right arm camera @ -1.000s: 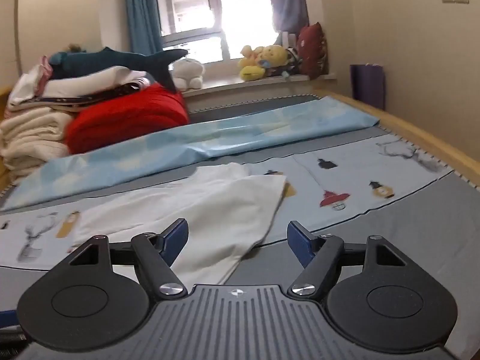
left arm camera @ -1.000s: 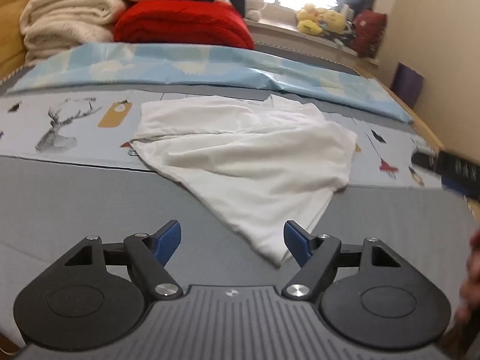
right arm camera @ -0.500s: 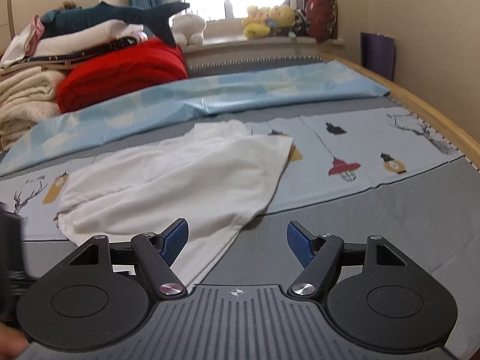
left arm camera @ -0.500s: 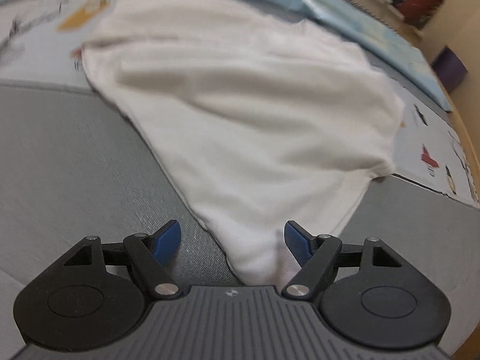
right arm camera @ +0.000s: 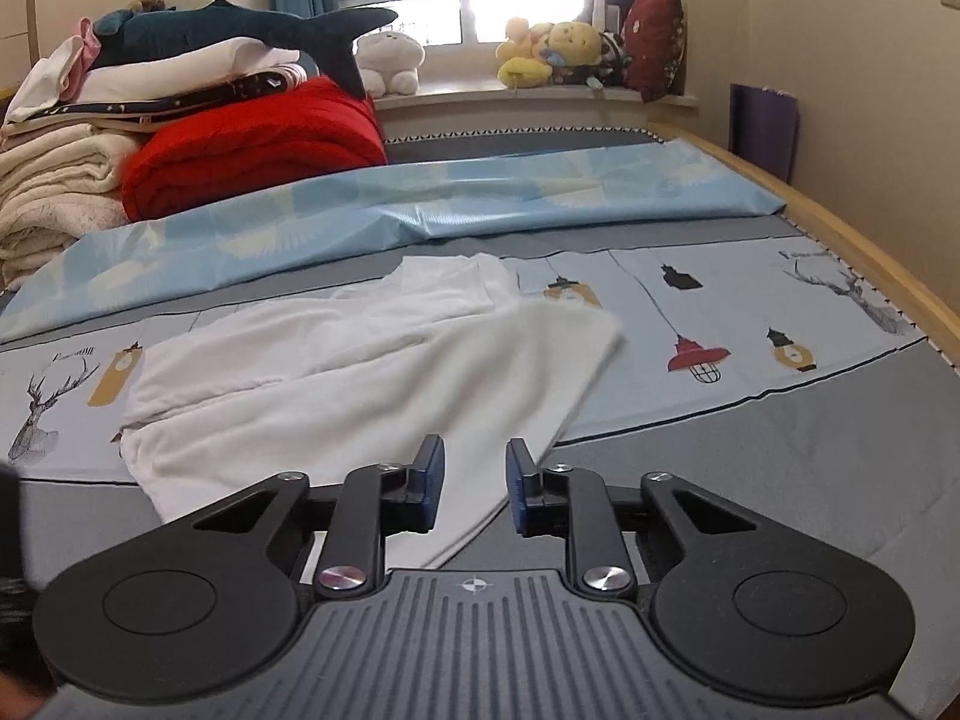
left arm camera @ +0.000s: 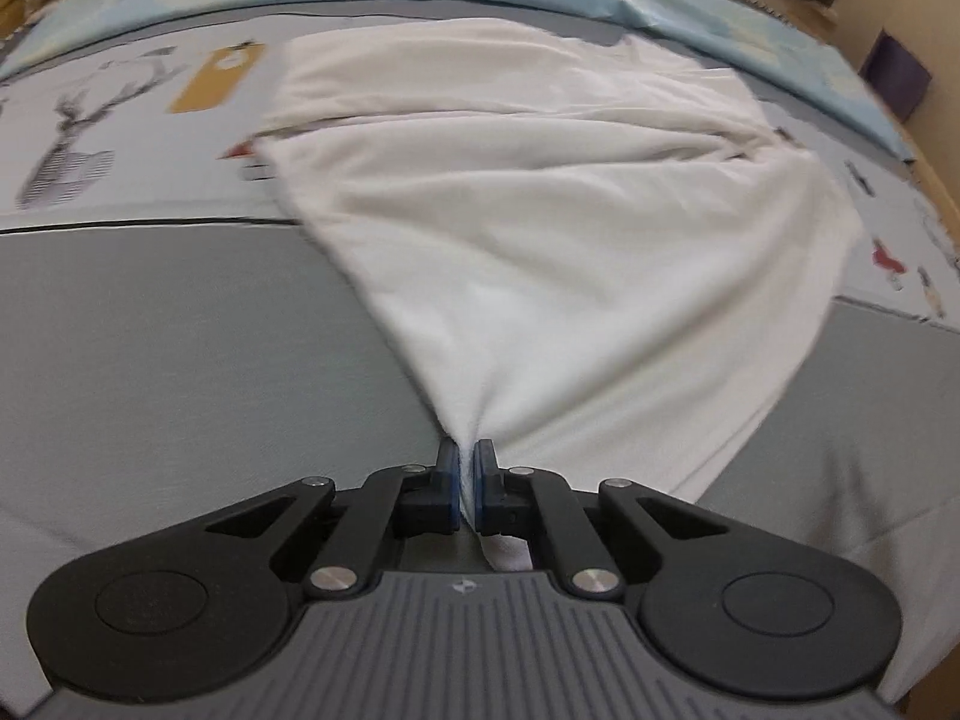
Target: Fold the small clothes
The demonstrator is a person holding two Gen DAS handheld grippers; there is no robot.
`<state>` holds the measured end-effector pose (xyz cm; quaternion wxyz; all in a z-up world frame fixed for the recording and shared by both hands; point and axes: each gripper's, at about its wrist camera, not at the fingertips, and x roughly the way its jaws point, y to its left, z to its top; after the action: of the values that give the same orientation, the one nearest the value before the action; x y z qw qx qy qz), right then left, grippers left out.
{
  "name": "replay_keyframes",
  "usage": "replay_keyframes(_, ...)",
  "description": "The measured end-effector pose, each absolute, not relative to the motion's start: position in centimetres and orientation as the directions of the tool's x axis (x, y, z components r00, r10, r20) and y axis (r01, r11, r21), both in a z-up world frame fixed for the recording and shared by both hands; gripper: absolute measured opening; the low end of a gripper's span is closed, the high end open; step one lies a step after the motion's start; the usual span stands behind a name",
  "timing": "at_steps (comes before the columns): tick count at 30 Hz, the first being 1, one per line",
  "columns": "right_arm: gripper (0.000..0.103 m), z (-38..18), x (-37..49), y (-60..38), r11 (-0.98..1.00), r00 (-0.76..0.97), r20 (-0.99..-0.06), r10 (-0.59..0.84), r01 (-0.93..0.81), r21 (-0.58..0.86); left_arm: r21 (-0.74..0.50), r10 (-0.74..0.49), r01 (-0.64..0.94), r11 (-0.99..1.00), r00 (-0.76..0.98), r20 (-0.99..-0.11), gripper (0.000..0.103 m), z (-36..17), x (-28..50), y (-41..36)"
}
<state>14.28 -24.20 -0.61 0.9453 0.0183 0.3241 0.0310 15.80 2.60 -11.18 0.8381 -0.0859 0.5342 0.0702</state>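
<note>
A white garment (left arm camera: pixel 540 228) lies spread on the bed, bunched along its far edge. My left gripper (left arm camera: pixel 465 468) is shut on the garment's near corner, and the cloth pulls taut toward its blue pads. In the right wrist view the same garment (right arm camera: pixel 360 372) lies ahead. My right gripper (right arm camera: pixel 474 480) sits over the garment's near right edge with its jaws narrowed but still apart. A strip of cloth shows between them, not clamped.
The bed has a grey cover (right arm camera: pixel 780 468) with a printed band of deer and lanterns (right arm camera: pixel 720 312). A light blue sheet (right arm camera: pixel 420 204) lies folded beyond it. Stacked blankets, a red quilt (right arm camera: pixel 252 150) and plush toys stand at the far end. A wooden bed rail (right arm camera: pixel 870 276) runs along the right.
My left gripper has moved onto the garment's near corner and shut on it. My right gripper has moved closer to the garment and narrowed its jaws.
</note>
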Motion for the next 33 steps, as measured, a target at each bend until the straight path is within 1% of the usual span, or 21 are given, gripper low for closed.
replay_keyframes(3, 0.019, -0.2, 13.7, -23.6, 0.997, 0.794, -0.604, 0.067, -0.034, 0.066, 0.018, 0.091, -0.203, 0.979, 0.354, -0.931, 0.004, -10.7, 13.9, 5.9)
replay_keyframes(6, 0.019, 0.5, 13.0, -23.4, 0.996, 0.796, -0.601, 0.071, -0.025, 0.085, 0.073, 0.127, -0.180, 0.981, 0.307, -0.943, 0.004, -10.6, 11.8, 9.4)
replay_keyframes(8, 0.019, 1.0, 12.3, -23.4, 0.995, 0.801, -0.594, 0.074, -0.023, 0.093, 0.069, 0.105, -0.118, 0.991, 0.338, -0.935, 0.004, -9.4, 10.1, 11.3)
replay_keyframes(11, 0.019, 1.8, 11.0, -23.5, 0.996, 0.808, -0.586, 0.067, -0.024, 0.080, 0.036, 0.020, 0.031, 0.999, 0.409, -0.912, 0.008, -6.8, 7.6, 13.7)
replay_keyframes(12, 0.019, 2.2, 10.5, -23.6, 0.996, 0.810, -0.582, 0.072, -0.029, 0.083, 0.027, 0.000, 0.052, 0.998, 0.458, -0.889, 0.013, -5.6, 6.6, 14.9)
replay_keyframes(13, 0.019, 2.5, 10.0, -23.8, 0.996, 0.814, -0.575, 0.079, -0.035, 0.088, 0.026, -0.011, 0.061, 0.998, 0.537, -0.844, 0.020, -3.4, 5.2, 16.9)
replay_keyframes(15, 0.019, 3.9, 8.6, -24.3, 0.995, 0.837, -0.540, 0.091, -0.050, 0.090, 0.018, -0.013, 0.038, 0.999, 0.678, -0.735, 0.063, 0.7, 1.6, 21.2)
replay_keyframes(17, 0.019, 5.5, 6.5, -25.0, 0.993, 0.872, -0.477, 0.110, -0.073, 0.095, 0.010, 0.013, -0.009, 1.000, 0.799, -0.601, 0.075, 4.4, -4.0, 26.9)
replay_keyframes(19, 0.019, 6.3, 4.7, -25.6, 0.991, 0.898, -0.423, 0.124, -0.094, 0.090, 0.032, 0.086, -0.081, 0.996, 0.847, -0.524, 0.075, 6.1, -9.5, 31.5)
replay_keyframes(20, 0.019, 6.4, 3.9, -25.9, 0.991, 0.904, -0.408, 0.127, -0.099, 0.090, 0.041, 0.149, -0.148, 0.988, 0.858, -0.491, 0.076, 6.0, -12.9, 34.2)
replay_keyframes(22, 0.019, 6.5, 2.9, -26.2, 0.990, 0.911, -0.392, 0.131, -0.098, 0.103, 0.036, 0.276, -0.292, 0.956, 0.845, -0.458, 0.076, 4.5, -18.8, 38.0)
replay_keyframes(24, 0.019, 6.6, 2.2, -26.1, 0.991, 0.914, -0.386, 0.124, -0.093, 0.098, 0.029, 0.412, -0.449, 0.893, 0.789, -0.456, 0.076, 0.9, -25.0, 40.7)
replay_keyframes(25, 0.019, 6.5, 2.2, -25.9, 0.991, 0.914, -0.387, 0.120, -0.089, 0.097, 0.050, 0.499, -0.540, 0.840, 0.734, -0.461, 0.076, -1.5, -27.9, 41.6)
replay_keyframes(28, 0.020, 6.1, 2.2, -25.5, 0.995, 0.912, -0.399, 0.097, -0.076, 0.070, 0.129, 0.687, -0.739, 0.662, 0.529, -0.497, 0.076, -8.3, -35.2, 43.1)
replay_keyframes(30, 0.019, 5.9, 2.3, -25.0, 0.996, 0.906, -0.415, 0.087, -0.070, 0.056, 0.187, 0.764, -0.819, 0.543, 0.389, -0.514, 0.076, -12.3, -38.6, 43.7)
replay_keyframes(33, 0.019, 5.5, 2.5, -24.6, 0.997, 0.897, -0.434, 0.078, -0.073, 0.028, 0.255, 0.811, -0.861, 0.440, 0.259, -0.524, 0.076, -16.9, -41.9, 44.0)
